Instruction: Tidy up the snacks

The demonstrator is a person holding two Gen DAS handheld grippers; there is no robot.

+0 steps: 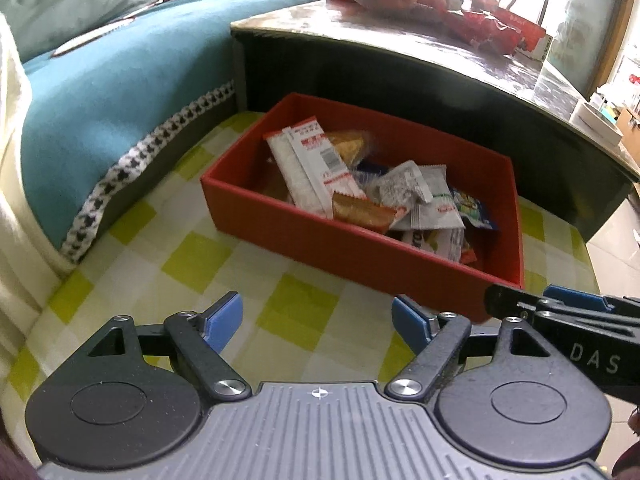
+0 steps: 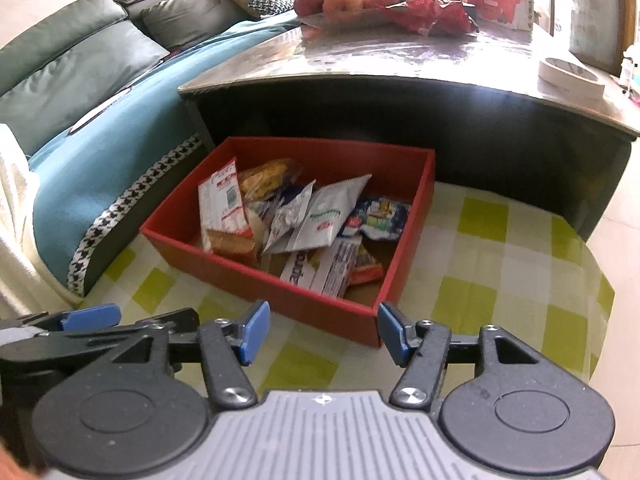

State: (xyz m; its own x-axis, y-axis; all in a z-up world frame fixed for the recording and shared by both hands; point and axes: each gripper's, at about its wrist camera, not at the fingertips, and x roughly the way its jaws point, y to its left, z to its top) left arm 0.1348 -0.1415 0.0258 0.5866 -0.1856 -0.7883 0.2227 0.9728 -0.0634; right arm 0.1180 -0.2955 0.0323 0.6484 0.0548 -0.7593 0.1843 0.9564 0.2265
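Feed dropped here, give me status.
Left gripper and right gripper open, empty. Snacks piled in red box. Nothing in the way.

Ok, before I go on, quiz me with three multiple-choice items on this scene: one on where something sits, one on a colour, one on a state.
1. Where does the red box sit?
A. on the checked cloth in front of the low table
B. on the sofa
C. on the tabletop

2. What colour are the finger pads of the grippers?
A. blue
B. yellow
C. white

3. How is the right gripper now?
A. shut on a packet
B. open, holding nothing
C. open, inside the box

Answers:
1 A, the green and white checked cloth lies under the box, the low table behind it.
2 A, both views show blue pads.
3 B, its jaws stand apart, short of the box; the left gripper is likewise open.
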